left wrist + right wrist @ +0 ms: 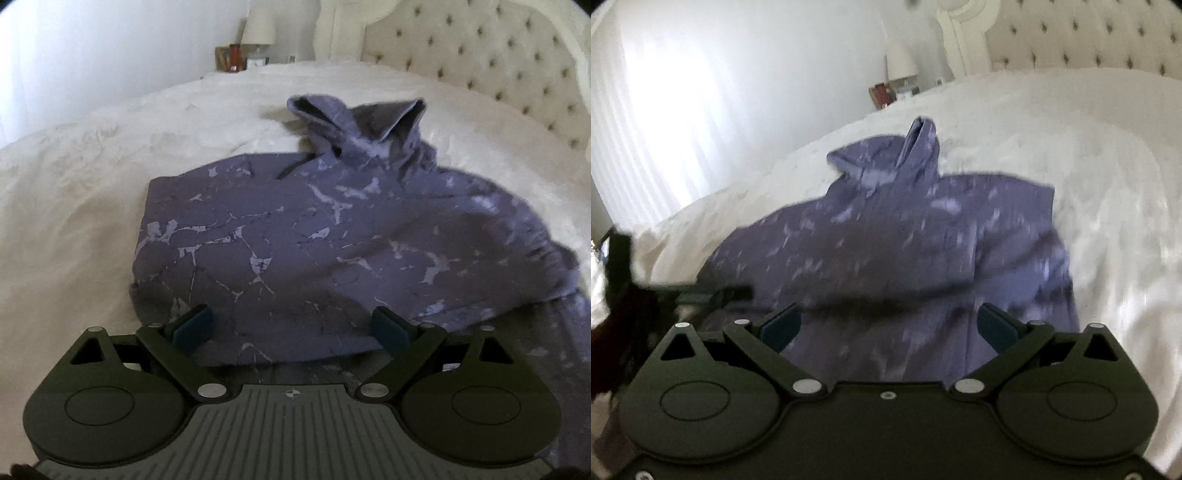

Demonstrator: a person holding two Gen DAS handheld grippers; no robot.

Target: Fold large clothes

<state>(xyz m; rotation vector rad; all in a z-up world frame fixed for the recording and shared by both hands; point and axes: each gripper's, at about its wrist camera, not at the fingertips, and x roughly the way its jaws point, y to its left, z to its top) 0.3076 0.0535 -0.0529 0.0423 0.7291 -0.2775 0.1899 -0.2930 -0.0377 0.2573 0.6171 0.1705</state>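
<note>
The purple hoodie [295, 236] lies on the white bed [74, 206], its left side already tucked in square — the hood and right sleeve look loose. Left hand-held gripper [293, 328] and right hand-held gripper [888, 325] both gape empty near its hem

The hoodie [314, 229] lies on the bed [92, 192], hood toward the headboard [480, 55]. A lamp [258, 27] stands behind the bed, left of the headboard. Both grippers [293, 328] [890, 326] hover over the hoodie's near edge.
</note>
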